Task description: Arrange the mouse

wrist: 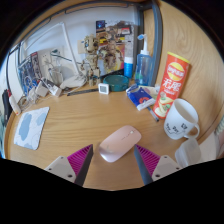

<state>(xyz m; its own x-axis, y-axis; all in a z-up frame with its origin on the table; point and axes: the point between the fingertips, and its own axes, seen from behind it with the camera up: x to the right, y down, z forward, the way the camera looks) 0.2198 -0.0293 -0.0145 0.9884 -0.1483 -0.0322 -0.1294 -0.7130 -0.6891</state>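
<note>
A white mouse (119, 142) lies on the wooden desk (80, 115), turned at a slant. It stands between my two fingers, just past their tips, with a small gap at either side. My gripper (113, 158) is open. The left finger's magenta pad (76, 158) and the right finger's pad (148, 158) flank the mouse's near end. The mouse rests on the desk on its own.
A white mug (181, 119) and a tall chips can (171, 83) stand to the right. A blue packet (141, 97) lies behind the mouse. A paper sheet (31, 126) lies to the left. Cluttered electronics (100, 50) and a small white clock (103, 88) line the back.
</note>
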